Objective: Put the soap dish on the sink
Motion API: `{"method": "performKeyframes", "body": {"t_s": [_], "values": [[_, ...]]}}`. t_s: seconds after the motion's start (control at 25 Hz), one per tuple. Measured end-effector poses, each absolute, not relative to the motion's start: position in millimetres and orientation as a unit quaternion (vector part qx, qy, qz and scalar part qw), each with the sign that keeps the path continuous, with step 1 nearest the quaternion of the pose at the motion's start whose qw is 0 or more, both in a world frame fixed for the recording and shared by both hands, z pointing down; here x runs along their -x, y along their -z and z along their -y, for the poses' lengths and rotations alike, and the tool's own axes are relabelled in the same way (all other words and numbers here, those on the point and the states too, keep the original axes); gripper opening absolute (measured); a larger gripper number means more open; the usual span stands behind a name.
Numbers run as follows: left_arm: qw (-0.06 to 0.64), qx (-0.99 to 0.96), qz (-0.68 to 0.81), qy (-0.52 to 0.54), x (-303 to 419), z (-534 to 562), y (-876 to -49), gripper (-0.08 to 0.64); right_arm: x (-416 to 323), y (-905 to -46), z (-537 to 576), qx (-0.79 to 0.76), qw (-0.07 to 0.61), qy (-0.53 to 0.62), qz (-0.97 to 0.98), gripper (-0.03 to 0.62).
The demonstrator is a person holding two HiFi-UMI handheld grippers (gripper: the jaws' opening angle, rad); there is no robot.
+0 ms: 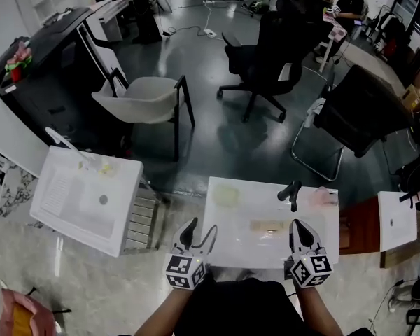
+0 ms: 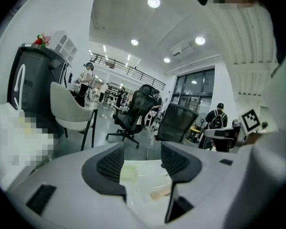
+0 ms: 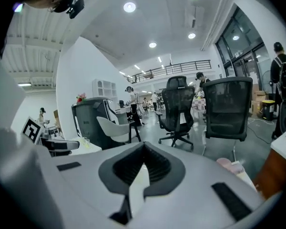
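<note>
Pale green soap dish (image 1: 227,194) on white sink (image 1: 245,249); at its near edge, left tool (image 1: 199,231) open and empty, right tool (image 1: 301,228) closed on nothing

the sink (image 1: 231,243) looks like white glazed ceramic, smooth and glossy, with light glinting in its basin. the soap dish (image 1: 227,194) is pale green and looks like smooth, half-clear plastic. the tap (image 1: 290,193) is matt black. the left gripper (image 1: 201,228) and right gripper (image 1: 299,226) have matt grey plastic shells; their pads (image 2: 112,163) are black, finely ribbed and rubbery in look. the floor (image 1: 217,135) is dark and polished, mirroring the chairs. the near chair (image 1: 143,98) has a smooth beige plastic shell on black metal legs; the office chair (image 1: 266,47) is black mesh. the cabinet (image 1: 360,233) is brown wood.
</note>
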State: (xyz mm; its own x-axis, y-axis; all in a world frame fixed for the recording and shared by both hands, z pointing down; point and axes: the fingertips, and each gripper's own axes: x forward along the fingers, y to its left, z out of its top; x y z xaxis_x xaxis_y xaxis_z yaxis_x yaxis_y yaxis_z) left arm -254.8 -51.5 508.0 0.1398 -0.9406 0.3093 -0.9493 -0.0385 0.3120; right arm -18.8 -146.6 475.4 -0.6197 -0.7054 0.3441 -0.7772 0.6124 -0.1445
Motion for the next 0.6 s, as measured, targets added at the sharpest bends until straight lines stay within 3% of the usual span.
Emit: {"method": "performKeyframes", "body": {"t_s": [0.28,0.6], "values": [[0.166,-0.713,0.682,0.017,191.3,41.5,-457.3,0.080,-29.6,-437.6,154.7,-0.381,0.100,-0.097,0.914,-0.003],[0.116,-0.707,0.697,-0.007,108.2,52.7,-438.2,0.025,-107.5,-426.1,156.1,-0.376,0.094,-0.080,0.919,-0.003]]}}
